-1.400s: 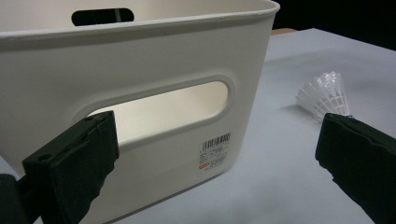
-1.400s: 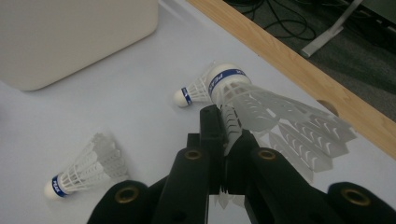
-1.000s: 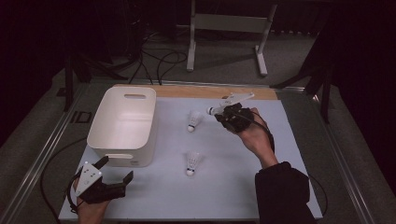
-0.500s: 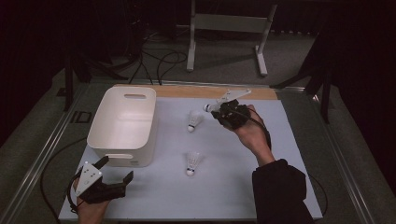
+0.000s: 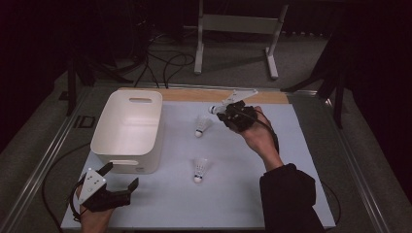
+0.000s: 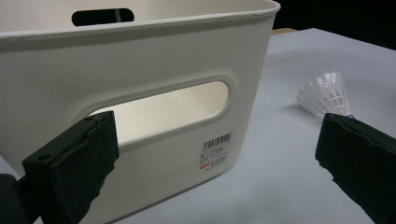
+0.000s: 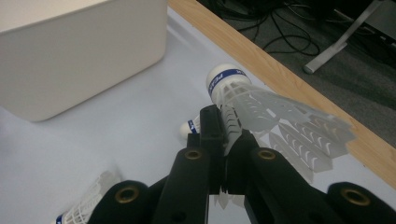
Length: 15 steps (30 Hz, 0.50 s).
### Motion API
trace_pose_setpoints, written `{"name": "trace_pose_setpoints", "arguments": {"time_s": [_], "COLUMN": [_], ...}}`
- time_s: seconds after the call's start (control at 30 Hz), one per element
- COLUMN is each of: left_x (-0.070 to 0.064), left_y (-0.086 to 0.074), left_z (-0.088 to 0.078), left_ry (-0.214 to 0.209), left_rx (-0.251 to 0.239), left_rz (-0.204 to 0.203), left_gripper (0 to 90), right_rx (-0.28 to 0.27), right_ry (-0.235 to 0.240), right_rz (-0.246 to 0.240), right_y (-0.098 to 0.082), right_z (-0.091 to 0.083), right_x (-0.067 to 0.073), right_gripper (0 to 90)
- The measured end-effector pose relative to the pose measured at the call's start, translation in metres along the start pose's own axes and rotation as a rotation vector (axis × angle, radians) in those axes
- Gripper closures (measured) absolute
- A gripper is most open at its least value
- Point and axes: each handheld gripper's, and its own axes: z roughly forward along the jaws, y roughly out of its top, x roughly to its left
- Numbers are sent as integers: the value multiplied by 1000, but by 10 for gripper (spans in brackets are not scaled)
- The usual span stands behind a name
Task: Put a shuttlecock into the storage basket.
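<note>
Pinching a shuttlecock (image 7: pixel 261 107) by its skirt, right claw (image 7: pixel 224 135); left claw (image 5: pixel 116 187) spread wide, empty.

Right gripper (image 5: pixel 224 110) with shuttlecock (image 5: pixel 214 109), slightly leftward

The white bin (image 6: pixel 140 107) is cut off at left and top edges.
</note>
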Motion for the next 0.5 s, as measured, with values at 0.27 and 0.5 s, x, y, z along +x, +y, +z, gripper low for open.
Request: {"name": "trace_pose_setpoints", "arguments": {"time_s": [0.27, 0.5], "left_x": [0, 0], "left_y": [0, 0], "left_z": [0, 0], "left_ry": [0, 1], "left_rx": [1, 0], "left_rz": [0, 0], "left_gripper": [1, 1], "right_rx": [-3, -6], "right_ry": [6, 9], "right_rz": [-4, -7], "right_y": [5, 9], "right_z": [5, 8], "right_x": [3, 4], "right_gripper": [890, 890]}}
